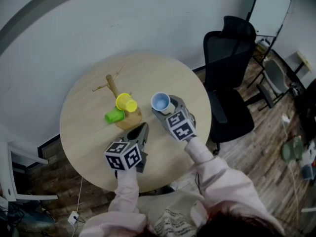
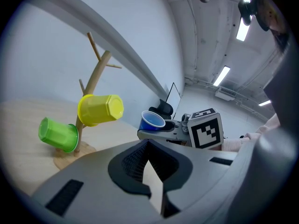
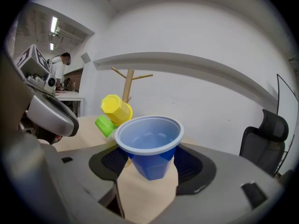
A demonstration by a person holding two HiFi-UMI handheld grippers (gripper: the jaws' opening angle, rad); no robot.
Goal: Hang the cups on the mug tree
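A wooden mug tree (image 1: 112, 85) stands on the round wooden table (image 1: 84, 107), with a yellow cup (image 1: 126, 102) and a green cup (image 1: 114, 116) hanging on its lower branches. My right gripper (image 1: 163, 107) is shut on a blue cup (image 1: 161, 102), held mouth-up just right of the tree. In the right gripper view the blue cup (image 3: 150, 146) sits between the jaws, with the yellow cup (image 3: 117, 109) and the tree (image 3: 127, 83) behind it. My left gripper (image 1: 142, 128) hovers near the tree's base, shut and holding nothing. Its own view shows the yellow cup (image 2: 100, 109) and green cup (image 2: 58, 134).
A black office chair (image 1: 227, 68) stands close to the table's right side, and a grey chair (image 1: 276, 78) is farther right. A white wall runs behind the table. White furniture (image 1: 15, 181) sits at the lower left. The tree's upper branches (image 2: 96, 55) are bare.
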